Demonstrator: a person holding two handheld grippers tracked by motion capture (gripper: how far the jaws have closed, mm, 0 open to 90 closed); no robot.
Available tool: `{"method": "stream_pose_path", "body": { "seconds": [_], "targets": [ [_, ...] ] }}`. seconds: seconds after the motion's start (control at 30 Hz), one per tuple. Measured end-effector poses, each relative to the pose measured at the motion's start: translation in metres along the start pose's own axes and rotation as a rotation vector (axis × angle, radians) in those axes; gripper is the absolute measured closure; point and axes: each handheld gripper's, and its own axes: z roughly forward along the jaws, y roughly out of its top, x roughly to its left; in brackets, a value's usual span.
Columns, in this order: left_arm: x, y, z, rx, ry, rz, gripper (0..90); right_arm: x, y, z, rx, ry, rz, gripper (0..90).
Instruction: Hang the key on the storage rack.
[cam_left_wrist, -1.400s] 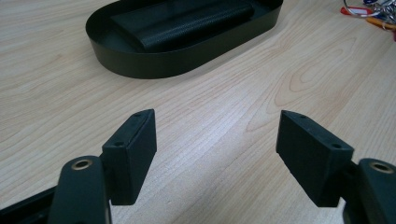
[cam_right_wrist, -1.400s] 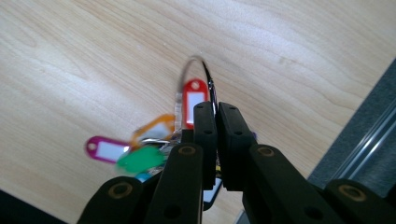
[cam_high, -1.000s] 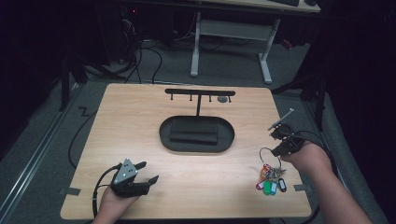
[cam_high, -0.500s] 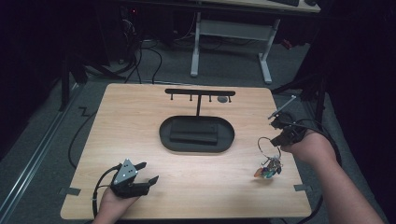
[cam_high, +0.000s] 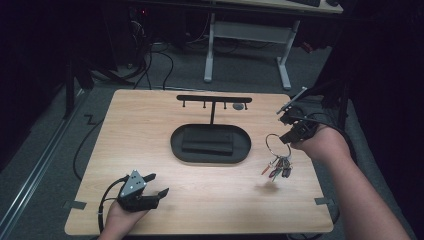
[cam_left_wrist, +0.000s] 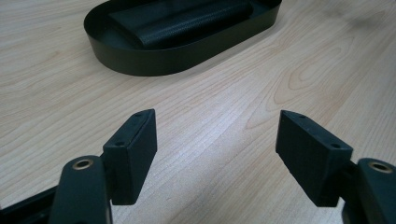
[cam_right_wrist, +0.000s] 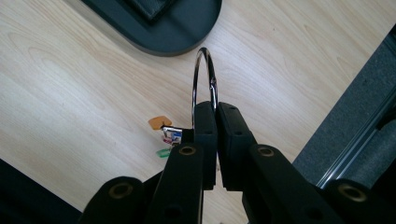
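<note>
My right gripper (cam_high: 289, 134) (cam_right_wrist: 215, 112) is shut on a large metal key ring (cam_high: 274, 145) (cam_right_wrist: 204, 79) and holds it in the air over the table's right side. A bunch of keys with coloured tags (cam_high: 277, 167) (cam_right_wrist: 166, 133) dangles below the ring, clear of the wood. A black oval tray (cam_high: 210, 152) (cam_right_wrist: 177, 37) with a T-shaped hook bar (cam_high: 214, 99) stands mid-table, to the left of the ring. My left gripper (cam_high: 159, 186) (cam_left_wrist: 217, 140) rests near the front left corner, open, with bare wood between its jaws, facing the tray (cam_left_wrist: 140, 60).
The wooden table (cam_high: 150, 125) ends just right of my right hand, with grey floor (cam_right_wrist: 355, 116) beyond. A dark pad (cam_high: 207, 140) lies inside the tray. A small dark disc (cam_high: 239, 106) sits under the bar. A desk frame (cam_high: 247, 45) stands behind the table.
My right gripper has risen and lifted the key ring; the keys, which lay on the table a second ago, now hang free above it. The left gripper has stayed still.
</note>
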Motion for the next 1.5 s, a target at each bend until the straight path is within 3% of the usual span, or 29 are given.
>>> {"method": "stream_pose_path", "body": {
  "seconds": [0.57, 0.93, 1.27, 1.3, 1.5],
  "targets": [
    [0.002, -0.001, -0.002, -0.001, 0.000, -0.004, 29.9, 0.007, 0.045, -0.002, -0.020, -0.002, -0.051, 88.0],
    [0.005, -0.002, -0.003, 0.000, -0.002, -0.008, 30.0, 0.007, 0.075, -0.006, -0.048, -0.004, -0.052, 88.0],
    [0.005, -0.002, -0.004, -0.002, -0.002, -0.007, 30.0, 0.007, 0.092, 0.007, -0.058, 0.012, -0.067, 88.0],
    [0.005, -0.002, -0.004, -0.002, -0.003, -0.007, 30.0, 0.008, 0.093, 0.007, -0.053, 0.014, -0.049, 88.0],
    [0.005, -0.002, -0.004, 0.002, -0.004, -0.006, 30.1, 0.002, 0.100, 0.012, -0.060, 0.014, -0.049, 88.0]
  ]
}}
